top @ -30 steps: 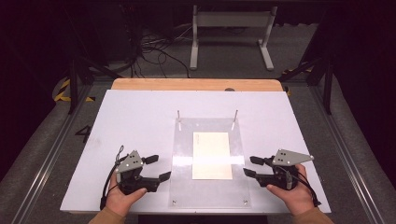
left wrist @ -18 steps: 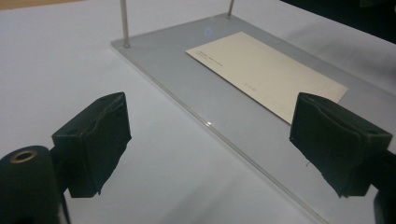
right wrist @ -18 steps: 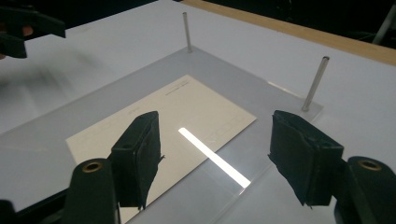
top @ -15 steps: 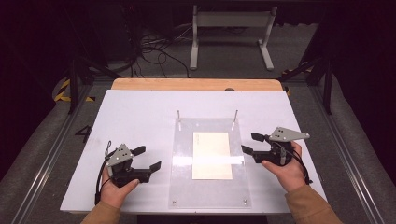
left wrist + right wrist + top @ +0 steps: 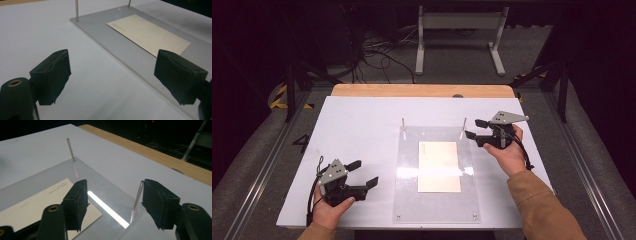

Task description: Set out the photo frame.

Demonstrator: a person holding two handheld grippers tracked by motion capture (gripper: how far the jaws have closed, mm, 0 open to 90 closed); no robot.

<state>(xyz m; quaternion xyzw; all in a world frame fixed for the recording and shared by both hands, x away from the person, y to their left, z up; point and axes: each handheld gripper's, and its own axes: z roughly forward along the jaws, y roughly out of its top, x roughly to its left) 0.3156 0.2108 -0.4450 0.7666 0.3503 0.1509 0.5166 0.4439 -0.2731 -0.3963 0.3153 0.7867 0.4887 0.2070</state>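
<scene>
Your right gripper is up at the far right corner of the clear acrylic plate, jaws spread wide and holding nothing. In the right gripper view the right pin stands between the two pads, close to the right-hand one, but I can't tell whether it actually touches. The left pin stands farther back at the plate's other far corner, upright like its twin. Your left gripper sits low over the white table, just off the plate's left edge near the front, and its jaws are wide open too, nothing in them. From the left gripper view you see bare white board between the pads and the plate's long edge running past the right one. The cream card lies flat in the middle of the plate, well apart from both grippers, with a line of small print near its far end that's too tiny to read. Both your hands grip the tools from behind, cables trailing off.
</scene>
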